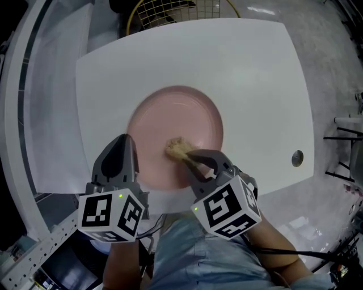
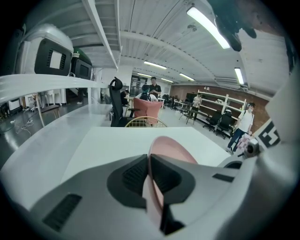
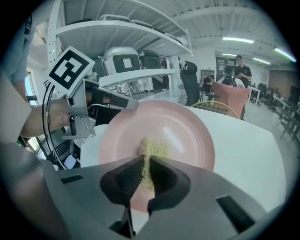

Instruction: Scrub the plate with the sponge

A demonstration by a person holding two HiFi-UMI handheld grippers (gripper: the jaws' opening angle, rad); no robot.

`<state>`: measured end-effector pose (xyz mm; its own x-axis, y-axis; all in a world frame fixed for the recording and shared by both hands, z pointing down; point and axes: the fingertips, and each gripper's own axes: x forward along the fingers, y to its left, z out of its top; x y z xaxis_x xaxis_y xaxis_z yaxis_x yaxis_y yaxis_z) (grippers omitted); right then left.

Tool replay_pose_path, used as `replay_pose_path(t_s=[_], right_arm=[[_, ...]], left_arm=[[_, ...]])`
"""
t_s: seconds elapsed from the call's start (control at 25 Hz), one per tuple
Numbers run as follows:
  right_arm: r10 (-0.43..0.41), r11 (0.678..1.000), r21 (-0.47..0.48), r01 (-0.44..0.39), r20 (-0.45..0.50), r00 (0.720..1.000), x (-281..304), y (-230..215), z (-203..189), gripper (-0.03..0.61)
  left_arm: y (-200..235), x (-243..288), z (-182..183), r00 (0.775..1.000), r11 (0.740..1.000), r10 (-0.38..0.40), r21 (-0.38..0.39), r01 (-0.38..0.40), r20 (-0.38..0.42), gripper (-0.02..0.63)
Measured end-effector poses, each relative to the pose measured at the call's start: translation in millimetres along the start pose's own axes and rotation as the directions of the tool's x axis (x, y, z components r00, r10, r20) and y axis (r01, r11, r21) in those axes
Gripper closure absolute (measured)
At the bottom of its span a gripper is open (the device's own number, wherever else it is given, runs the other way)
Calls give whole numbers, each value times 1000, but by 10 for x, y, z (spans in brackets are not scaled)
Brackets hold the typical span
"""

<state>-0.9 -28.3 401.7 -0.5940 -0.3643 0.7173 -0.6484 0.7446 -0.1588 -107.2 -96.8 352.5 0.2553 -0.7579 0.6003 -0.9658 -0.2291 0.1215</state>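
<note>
A pink plate (image 1: 187,116) lies on the white table (image 1: 255,85) in the head view. My left gripper (image 1: 129,148) is shut on the plate's near-left rim; in the left gripper view the plate's edge (image 2: 165,146) runs between the pads. My right gripper (image 1: 187,154) is shut on a small yellowish sponge (image 1: 177,148) that rests on the plate's near inner part. In the right gripper view the sponge (image 3: 152,151) pokes out ahead of the jaws over the plate (image 3: 183,129), with the left gripper (image 3: 133,106) at the plate's far-left rim.
A round metal fitting (image 1: 297,158) sits in the table near its right edge. A yellow wire basket (image 1: 170,10) stands beyond the far edge. White shelving (image 1: 22,113) runs along the left. People and chairs (image 2: 150,101) are far off in the room.
</note>
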Motion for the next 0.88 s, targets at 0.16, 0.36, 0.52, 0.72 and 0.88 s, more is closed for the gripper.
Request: replay_pose_path(t_s=[0.16, 0.36, 0.52, 0.72, 0.88], right_arm=[[-48, 998, 28, 49, -31, 998, -27, -171, -69, 534], [-108, 992, 63, 110, -45, 993, -10, -395, -54, 534], [-139, 988, 63, 142, -42, 989, 42, -520, 74, 534], [-164, 986, 26, 164, -22, 986, 122, -594, 283, 534], [-155, 988, -7, 155, -5, 988, 183, -563, 450, 534]], left_arm=[[-5, -17, -10, 1000, 1000, -3, 0, 3, -2, 584], [6, -54, -40, 1000, 1000, -8, -1, 8, -2, 584], [12, -69, -66, 1000, 1000, -13, -8, 13, -6, 584], [19, -52, -69, 1000, 1000, -23, -20, 23, -7, 584], [27, -30, -52, 1000, 999, -30, -26, 30, -5, 584]])
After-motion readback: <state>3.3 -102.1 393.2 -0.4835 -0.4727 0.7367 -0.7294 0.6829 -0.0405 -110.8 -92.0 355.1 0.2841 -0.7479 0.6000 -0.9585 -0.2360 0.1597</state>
